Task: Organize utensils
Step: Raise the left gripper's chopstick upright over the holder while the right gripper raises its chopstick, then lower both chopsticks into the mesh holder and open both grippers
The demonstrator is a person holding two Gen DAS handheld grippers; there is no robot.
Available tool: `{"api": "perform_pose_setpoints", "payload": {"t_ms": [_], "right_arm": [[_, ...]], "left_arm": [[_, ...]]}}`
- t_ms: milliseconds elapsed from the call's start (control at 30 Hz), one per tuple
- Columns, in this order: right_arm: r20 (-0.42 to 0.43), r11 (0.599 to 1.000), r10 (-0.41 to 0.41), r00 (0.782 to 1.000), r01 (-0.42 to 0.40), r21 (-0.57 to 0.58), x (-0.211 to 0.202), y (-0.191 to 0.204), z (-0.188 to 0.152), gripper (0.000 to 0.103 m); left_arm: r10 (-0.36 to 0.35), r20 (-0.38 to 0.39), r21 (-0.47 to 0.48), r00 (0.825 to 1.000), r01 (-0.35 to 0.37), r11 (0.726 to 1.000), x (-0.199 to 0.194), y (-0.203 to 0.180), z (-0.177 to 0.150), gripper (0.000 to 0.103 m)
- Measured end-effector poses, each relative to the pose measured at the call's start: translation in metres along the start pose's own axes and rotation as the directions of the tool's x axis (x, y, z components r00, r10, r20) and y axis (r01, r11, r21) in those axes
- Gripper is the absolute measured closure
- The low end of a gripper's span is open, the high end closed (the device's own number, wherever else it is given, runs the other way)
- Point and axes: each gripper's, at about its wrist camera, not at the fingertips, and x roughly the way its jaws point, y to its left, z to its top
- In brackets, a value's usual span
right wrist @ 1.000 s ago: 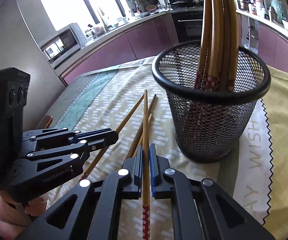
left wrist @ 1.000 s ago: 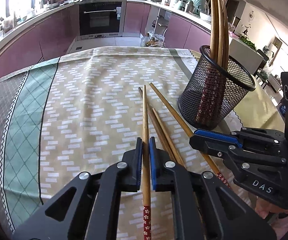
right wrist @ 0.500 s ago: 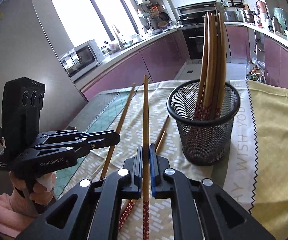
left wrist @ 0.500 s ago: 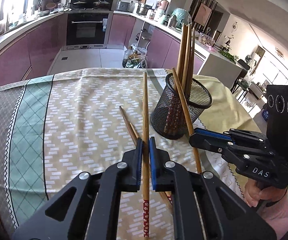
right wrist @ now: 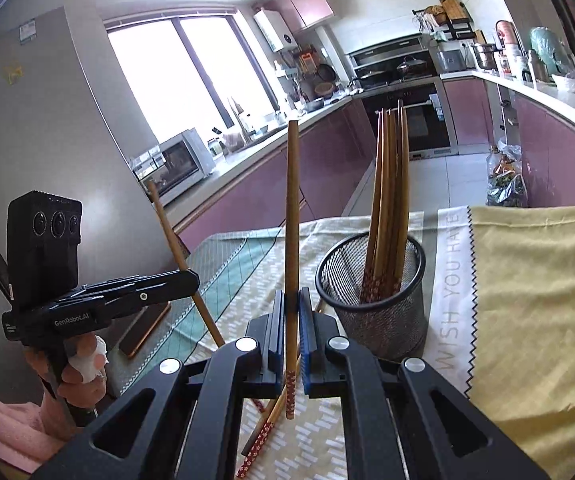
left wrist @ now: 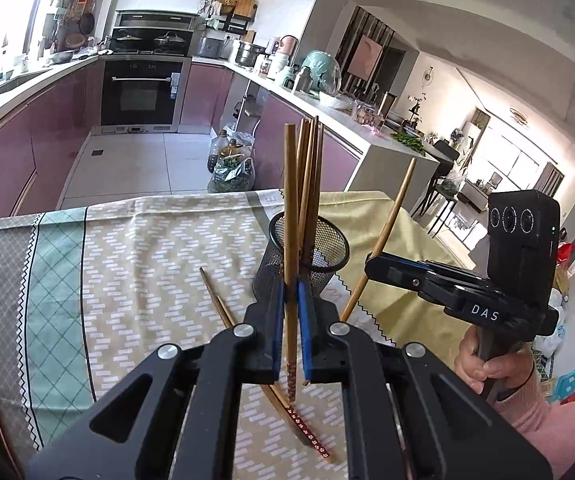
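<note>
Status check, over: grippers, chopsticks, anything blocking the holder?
Left gripper and right gripper each shut on one chopstick. Two chopsticks on the tablecloth. Mesh holder partly full, nothing blocking.

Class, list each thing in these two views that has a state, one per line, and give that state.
Left gripper: shut on one wooden chopstick, lifted clear.
Right gripper: shut on another wooden chopstick, lifted clear.
Black mesh cup: upright, holding several chopsticks.
Two loose chopsticks: lying on the patterned tablecloth.
</note>
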Motion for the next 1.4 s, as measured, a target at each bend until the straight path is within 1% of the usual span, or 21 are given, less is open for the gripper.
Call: {"api": "perform_pose_setpoints", "payload": {"t_ms": [367, 600, 700, 833, 967, 1067, 1133, 1300, 1400], "right_arm": [[0.085, 0.998, -0.024, 0.996, 0.029, -0.050, -0.019, 0.000, 0.032, 0.097], [0.140, 0.995, -0.040, 0.989, 0.052, -0.082, -0.030, 0.002, 0.058, 0.097], [0.164, 0.993, -0.049, 0.985, 0.065, -0.094, -0.032, 0.002, 0.066, 0.097], [0.188, 0.991, -0.067, 0.980, 0.087, -0.102, -0.032, 0.000, 0.077, 0.097], [0.187, 0.991, -0.085, 0.979, 0.103, -0.090, -0.026, -0.007, 0.080, 0.097], [0.169, 0.990, -0.100, 0.980, 0.115, -0.077, -0.018, -0.013, 0.079, 0.097], [0.148, 0.990, -0.110, 0.983, 0.121, -0.069, -0.011, -0.018, 0.077, 0.097], [0.076, 0.989, -0.132, 0.988, 0.137, -0.061, 0.007, -0.027, 0.071, 0.097], [0.027, 0.988, -0.142, 0.990, 0.143, -0.064, 0.018, -0.029, 0.069, 0.097]], "left_arm": [[-0.025, 0.089, 0.012, 0.996, 0.024, 1.000, -0.002, -0.011, 0.040, 0.095], [-0.038, 0.152, 0.046, 0.988, 0.031, 0.998, -0.008, -0.024, 0.073, 0.095], [-0.033, 0.174, 0.058, 0.984, 0.024, 0.998, -0.009, -0.029, 0.084, 0.095], [-0.010, 0.179, 0.075, 0.984, -0.004, 0.997, -0.002, -0.034, 0.095, 0.096], [0.030, 0.155, 0.084, 0.987, -0.043, 0.996, 0.011, -0.035, 0.099, 0.095], [0.056, 0.116, 0.093, 0.992, -0.067, 0.993, 0.025, -0.034, 0.097, 0.095], [0.065, 0.077, 0.108, 0.995, -0.073, 0.992, 0.034, -0.033, 0.094, 0.096], [0.089, -0.003, 0.151, 0.996, -0.087, 0.985, 0.056, -0.035, 0.090, 0.095], [0.085, -0.043, 0.172, 0.995, -0.076, 0.982, 0.066, -0.035, 0.088, 0.095]]}}
